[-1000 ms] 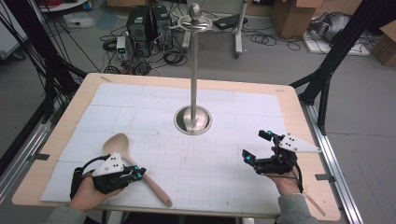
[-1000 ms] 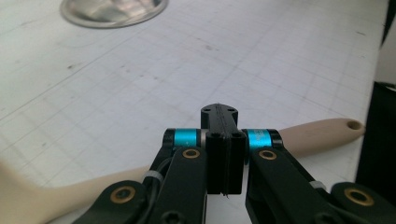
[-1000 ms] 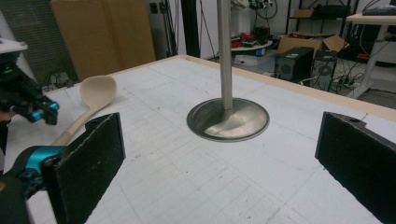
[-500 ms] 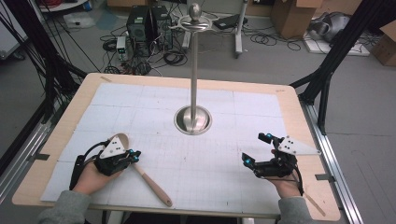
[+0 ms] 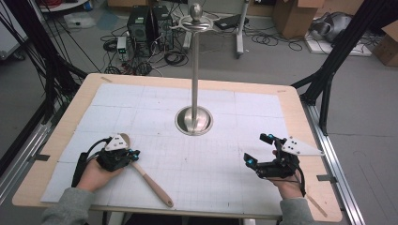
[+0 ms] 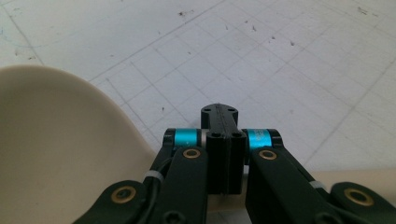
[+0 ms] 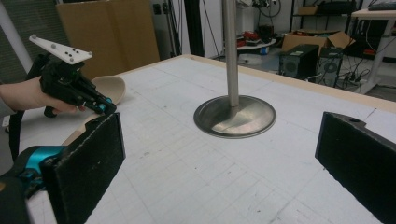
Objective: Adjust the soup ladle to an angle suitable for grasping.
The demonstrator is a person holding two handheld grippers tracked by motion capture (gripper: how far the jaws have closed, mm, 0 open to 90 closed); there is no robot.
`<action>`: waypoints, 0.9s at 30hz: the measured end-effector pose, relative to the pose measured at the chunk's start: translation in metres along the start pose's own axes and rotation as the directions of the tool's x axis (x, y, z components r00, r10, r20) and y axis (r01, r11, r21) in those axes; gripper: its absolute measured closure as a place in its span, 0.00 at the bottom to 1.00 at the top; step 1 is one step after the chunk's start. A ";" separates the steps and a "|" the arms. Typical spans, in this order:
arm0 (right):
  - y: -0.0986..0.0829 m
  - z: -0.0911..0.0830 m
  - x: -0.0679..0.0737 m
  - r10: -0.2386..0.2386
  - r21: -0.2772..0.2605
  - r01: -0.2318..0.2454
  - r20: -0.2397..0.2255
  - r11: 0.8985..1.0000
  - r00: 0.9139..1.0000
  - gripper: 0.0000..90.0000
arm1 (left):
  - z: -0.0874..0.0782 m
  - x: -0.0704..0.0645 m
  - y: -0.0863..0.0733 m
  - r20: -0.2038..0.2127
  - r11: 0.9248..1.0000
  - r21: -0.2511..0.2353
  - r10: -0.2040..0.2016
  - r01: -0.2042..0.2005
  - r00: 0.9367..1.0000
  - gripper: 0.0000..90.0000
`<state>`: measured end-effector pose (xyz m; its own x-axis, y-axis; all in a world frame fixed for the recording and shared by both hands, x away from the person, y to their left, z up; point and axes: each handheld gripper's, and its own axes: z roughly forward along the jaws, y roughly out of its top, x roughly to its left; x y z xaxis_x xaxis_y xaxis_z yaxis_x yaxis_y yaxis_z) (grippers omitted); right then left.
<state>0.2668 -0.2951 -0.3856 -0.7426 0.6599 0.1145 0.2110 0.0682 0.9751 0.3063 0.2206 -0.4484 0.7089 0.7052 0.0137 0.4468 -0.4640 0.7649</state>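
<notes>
Seemingly gripped by left gripper (image 5: 133, 154) (jaws together): one wooden spoon (image 5: 149, 179).

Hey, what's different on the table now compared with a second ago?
The left tongs moved forward along the pale wooden spoon, from its handle up to the neck by the bowl, and now sit shut over it. The spoon, the right tongs, still open, and the steel pole stand stayed put.
</notes>
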 end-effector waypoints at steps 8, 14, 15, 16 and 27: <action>-0.001 0.001 -0.002 0.012 0.007 -0.012 -0.003 1.000 1.000 0.00 | -0.007 -0.005 0.003 -0.035 0.998 0.053 0.024 -0.022 0.999 1.00; -0.002 0.002 -0.003 0.012 0.009 -0.012 -0.008 1.000 1.000 0.00 | -0.012 -0.013 -0.002 -0.097 0.998 0.042 0.052 -0.048 0.994 1.00; -0.002 0.003 -0.003 0.012 0.009 -0.012 -0.009 1.000 1.000 0.00 | -0.013 -0.015 -0.003 -0.104 0.998 0.046 0.055 -0.051 0.993 1.00; -0.002 0.003 -0.003 0.014 0.012 -0.014 -0.008 1.000 1.000 0.00 | -0.014 -0.015 -0.003 -0.106 0.997 0.051 0.061 -0.056 0.993 1.00; -0.002 0.003 -0.004 0.015 0.012 -0.015 -0.014 1.000 1.000 0.00 | -0.022 -0.016 -0.010 -0.115 0.995 0.056 0.086 -0.080 0.990 1.00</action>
<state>0.2712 -0.2953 -0.3883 -0.7481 0.6504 0.1316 0.2294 0.0674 0.9710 0.2783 0.2256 -0.4423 0.6770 0.7198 0.1532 0.4188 -0.5480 0.7241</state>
